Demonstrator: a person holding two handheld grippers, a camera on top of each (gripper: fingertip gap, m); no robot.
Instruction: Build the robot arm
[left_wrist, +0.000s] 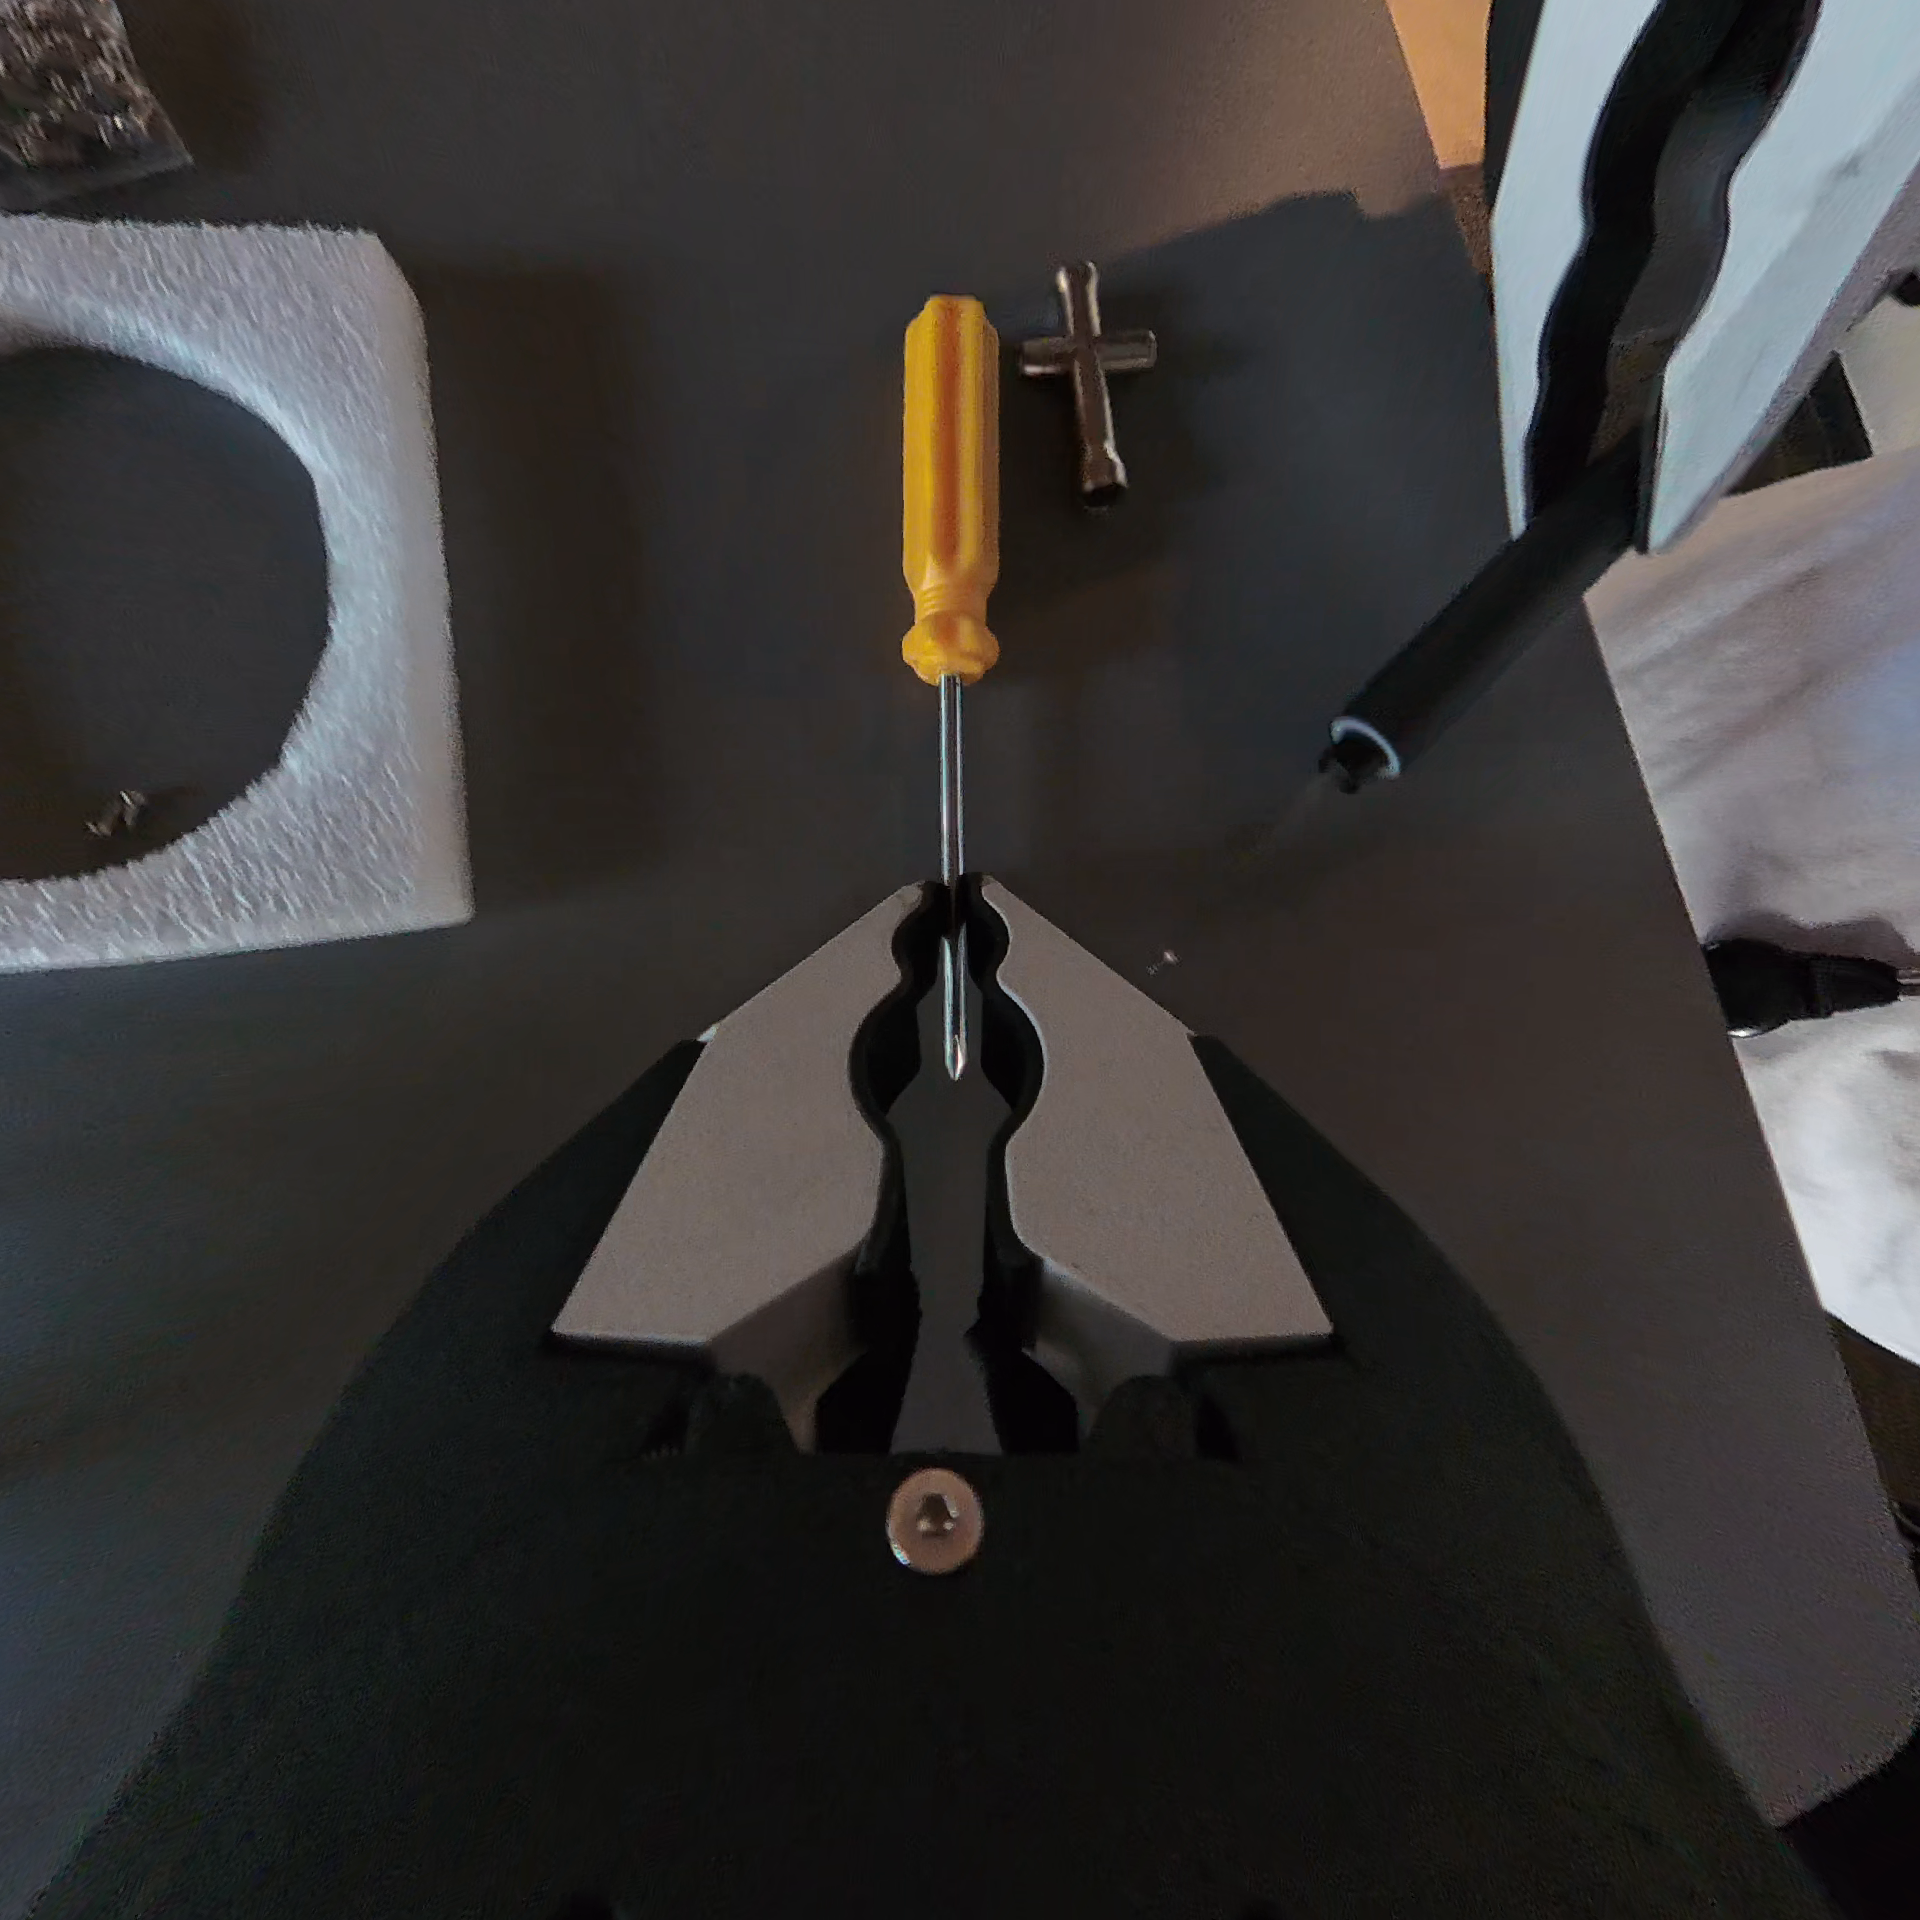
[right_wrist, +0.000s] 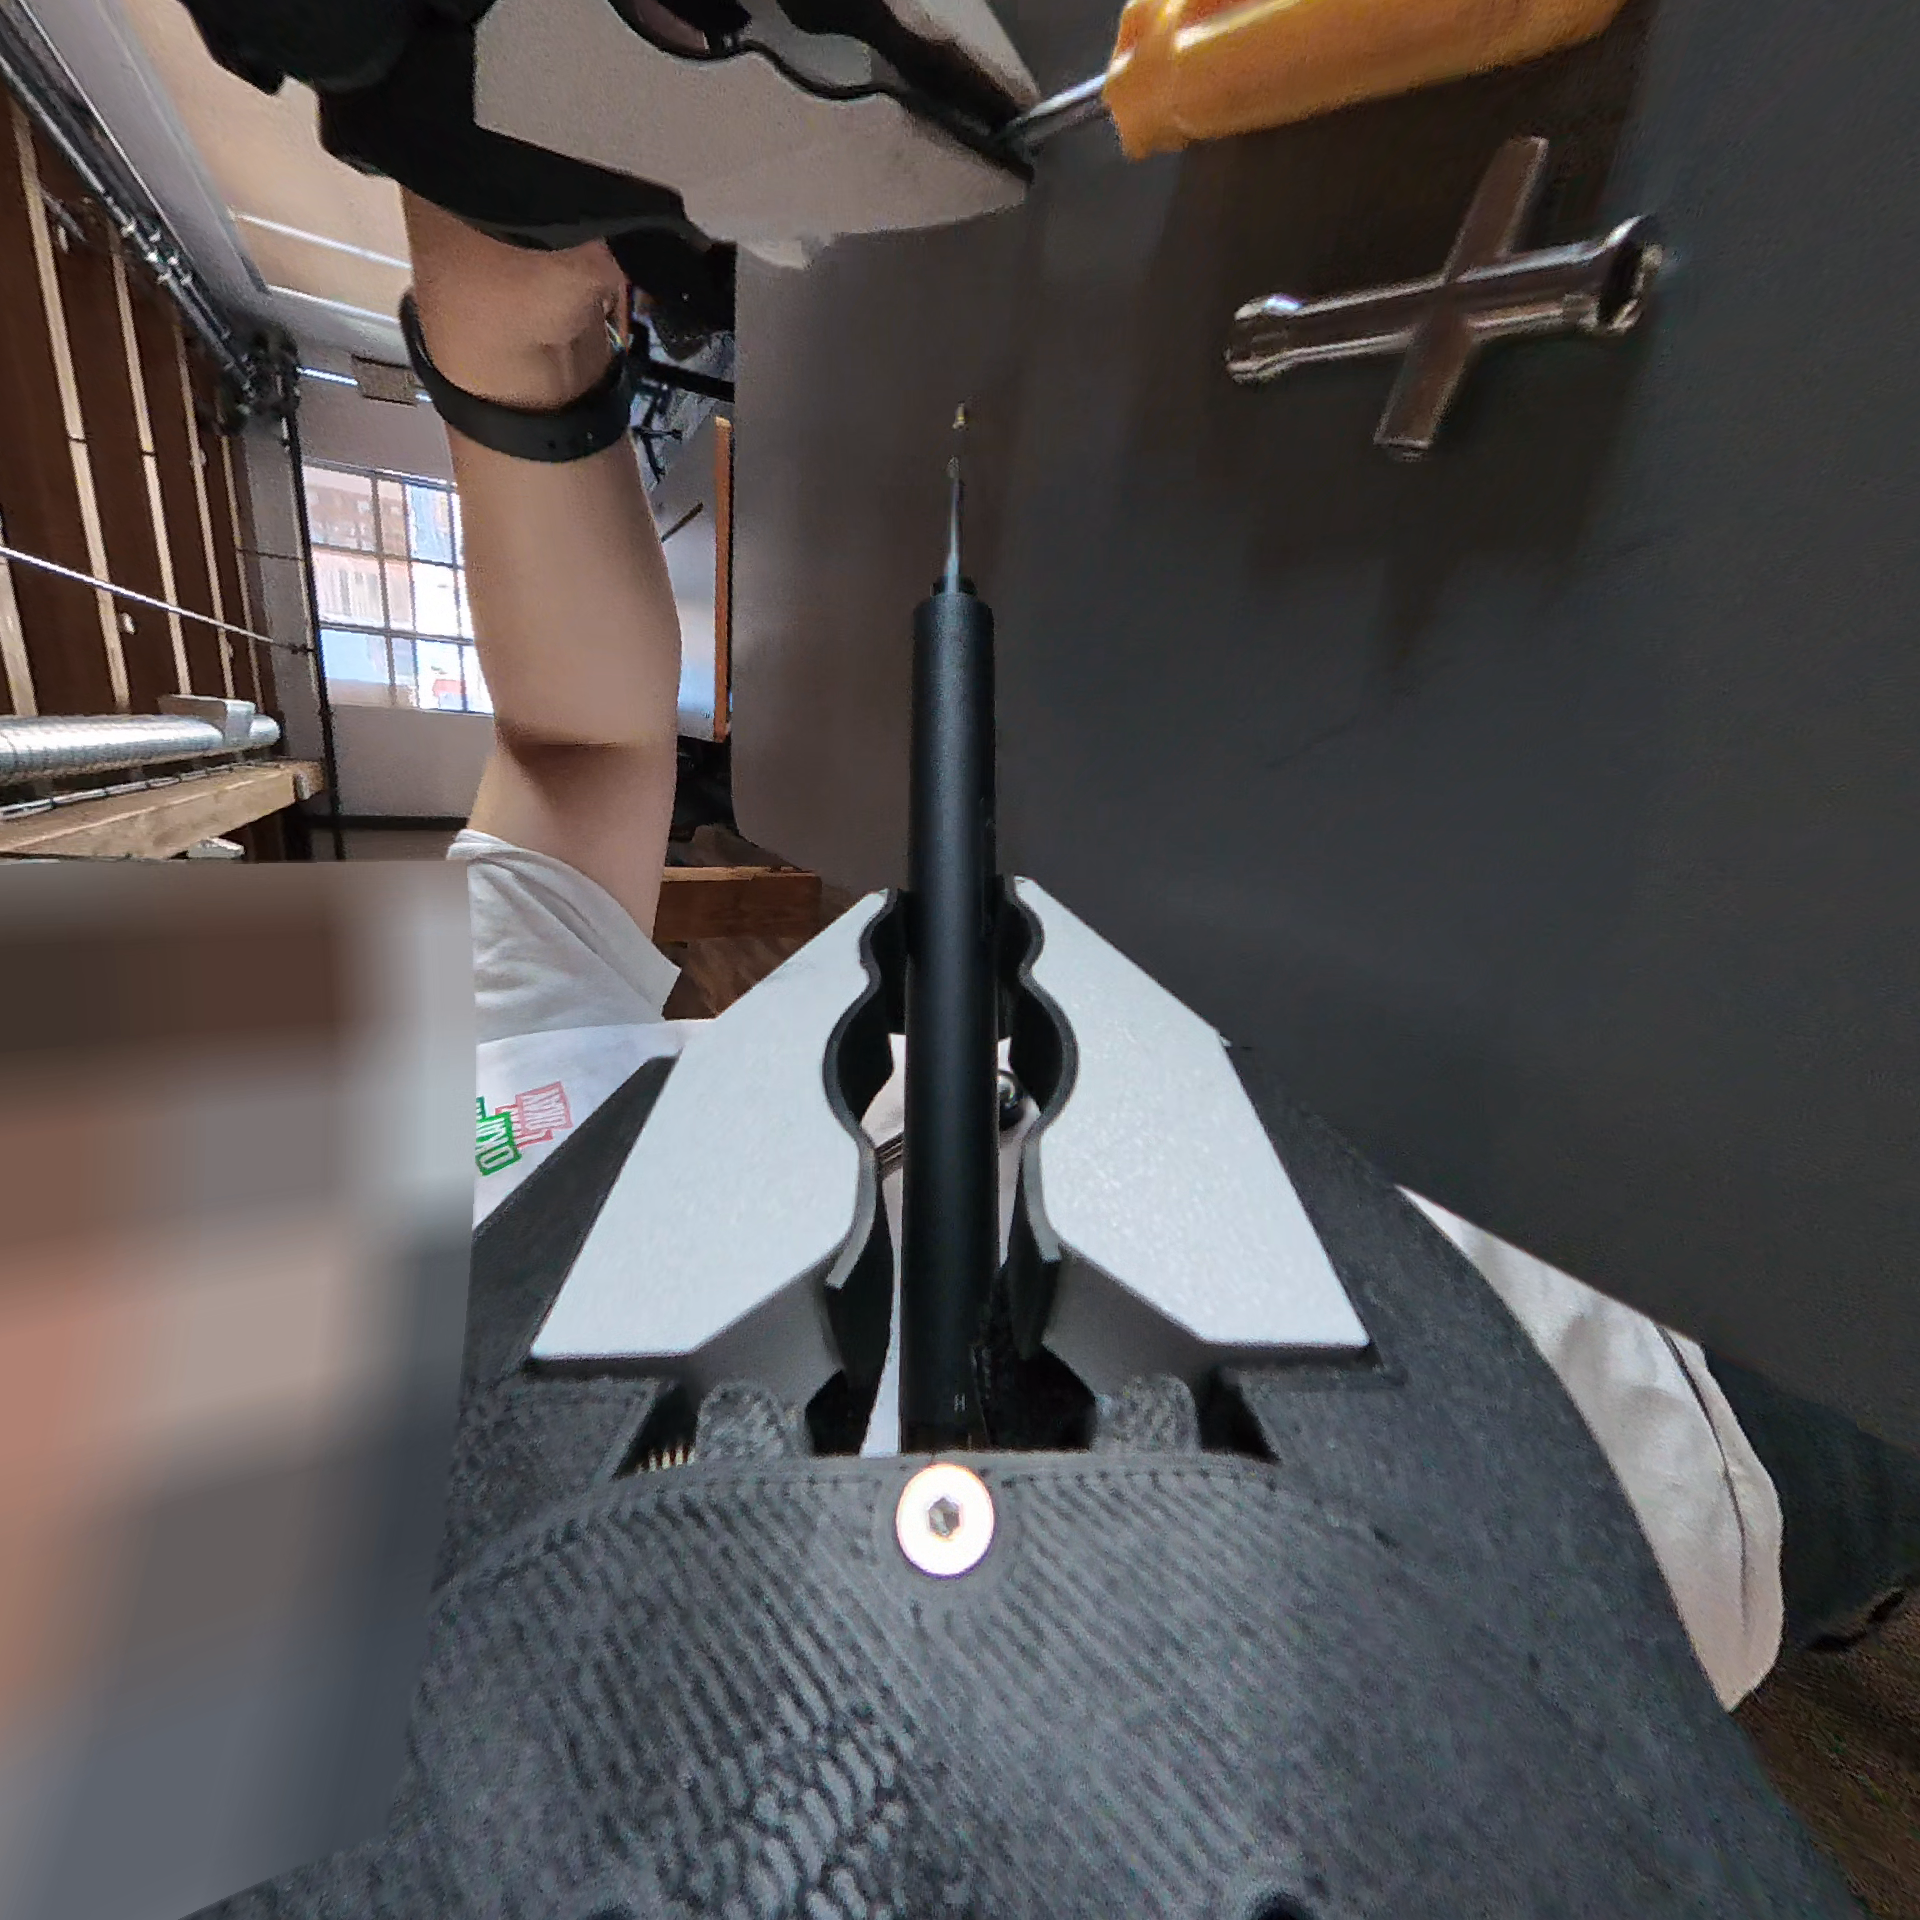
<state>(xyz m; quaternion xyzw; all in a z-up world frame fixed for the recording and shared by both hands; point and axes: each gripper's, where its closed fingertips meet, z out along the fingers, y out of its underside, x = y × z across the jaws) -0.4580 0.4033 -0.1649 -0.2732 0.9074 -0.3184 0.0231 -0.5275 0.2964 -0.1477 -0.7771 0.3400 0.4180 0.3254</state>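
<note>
Left gripper (left_wrist: 951, 883): fingers pressed together on the metal shaft of the orange-handled screwdriver (left_wrist: 950, 488), pinching it near the tip. The screwdriver's long axis runs straight away from the gripper, handle at the far end, pointed tip toward the camera inside the finger gap. It lies over the dark grey table (left_wrist: 675, 727).

Right gripper (right_wrist: 951, 894): fingers closed on a black precision driver (right_wrist: 948, 831), its axis in line with the fingers, fine bit pointing away toward a tiny screw (right_wrist: 961, 416) on the table; whether the bit touches it cannot be told.

Surroundings: a metal cross wrench (left_wrist: 1088, 379) lies just right of the orange handle, apart from it. A white foam block (left_wrist: 395, 582) with a round cut-out sits well to the left, with open table between it and the screwdriver. The table's right edge runs close past the right gripper. A person's forearm (right_wrist: 566, 623) with a black wristband shows behind the left gripper.
</note>
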